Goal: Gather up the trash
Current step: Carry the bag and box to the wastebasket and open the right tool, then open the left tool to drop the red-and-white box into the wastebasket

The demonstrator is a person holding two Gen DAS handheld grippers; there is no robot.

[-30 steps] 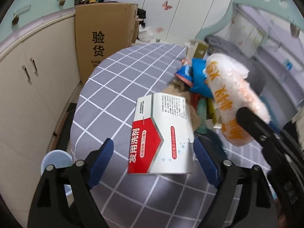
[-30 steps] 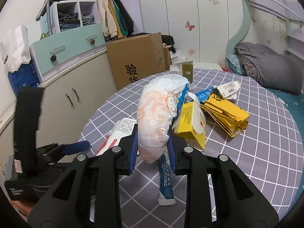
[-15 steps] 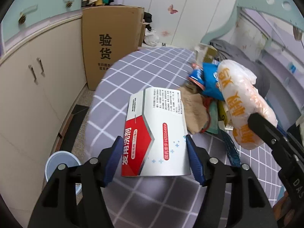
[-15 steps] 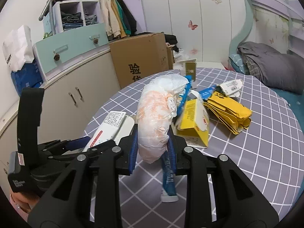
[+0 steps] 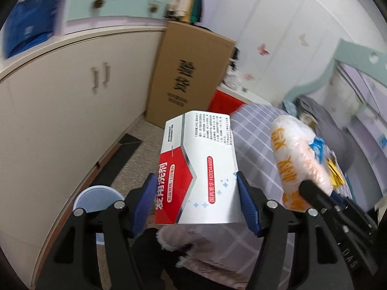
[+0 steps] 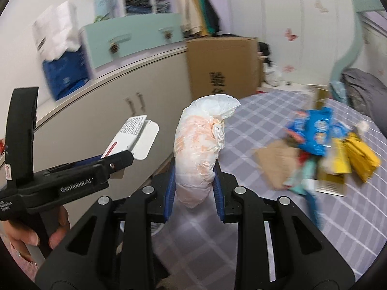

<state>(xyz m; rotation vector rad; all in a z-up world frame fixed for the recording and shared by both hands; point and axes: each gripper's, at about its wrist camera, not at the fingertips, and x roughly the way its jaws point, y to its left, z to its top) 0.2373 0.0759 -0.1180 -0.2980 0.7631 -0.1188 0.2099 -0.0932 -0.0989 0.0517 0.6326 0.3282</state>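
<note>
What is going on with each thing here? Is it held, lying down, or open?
Left gripper: shut on the red and white box, lifted.
Right gripper: shut on the white plastic bag, lifted.
Wrapper pile: lying on the checked table.
Blue bin: on the floor, open.
Cupboard doors: shut.

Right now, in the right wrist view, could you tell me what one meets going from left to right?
Hand on the left gripper → red-and-white box → white plastic bag in the right gripper → brown cardboard piece → blue packets → yellow wrappers.
</note>
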